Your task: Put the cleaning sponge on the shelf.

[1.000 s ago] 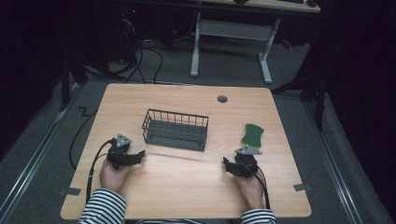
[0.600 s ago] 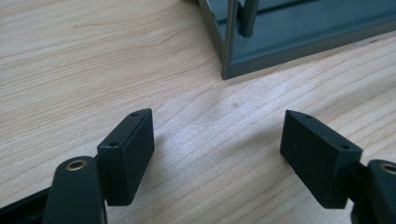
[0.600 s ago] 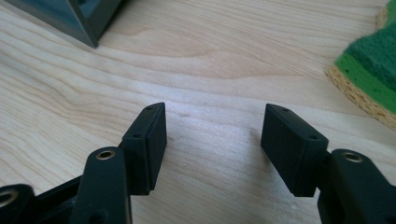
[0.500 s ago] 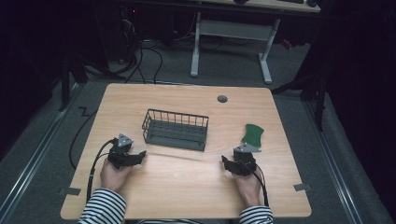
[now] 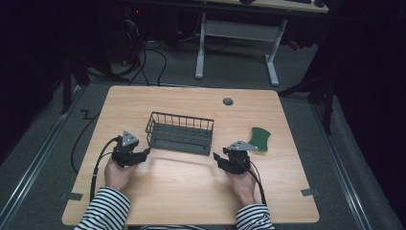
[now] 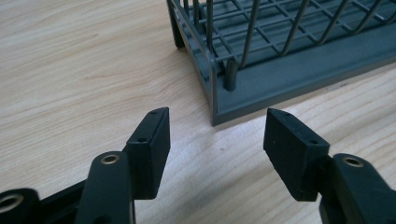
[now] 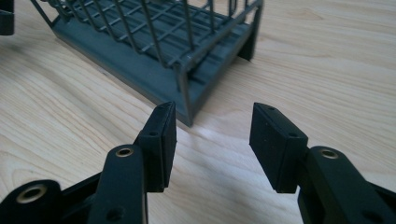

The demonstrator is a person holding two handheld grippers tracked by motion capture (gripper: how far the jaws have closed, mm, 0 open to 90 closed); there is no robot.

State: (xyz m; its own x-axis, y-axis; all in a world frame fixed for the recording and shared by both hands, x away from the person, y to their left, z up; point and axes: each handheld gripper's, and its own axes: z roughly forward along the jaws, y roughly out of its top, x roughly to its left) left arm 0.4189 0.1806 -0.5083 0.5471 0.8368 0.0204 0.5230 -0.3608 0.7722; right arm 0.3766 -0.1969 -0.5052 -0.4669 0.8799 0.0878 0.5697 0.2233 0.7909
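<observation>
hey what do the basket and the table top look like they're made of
The basket looks like metal wire with a matte dark grey coating: thin straight rods joined in a grid on a solid rim, though it could be plastic. The table top looks like light wood or a wood-look laminate: pale grain lines, smooth low sheen.

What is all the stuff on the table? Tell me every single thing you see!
wire basket: one, dark grey, middle of the table, nothing in it
flat green thing: one, green, right of the basket
round plug: one, grey, far side of the table
table: one, light wood
left gripper: one, black, open, near the basket's left corner
right gripper: one, black, open, near the basket's right corner
sleeves: two, striped black and white
</observation>
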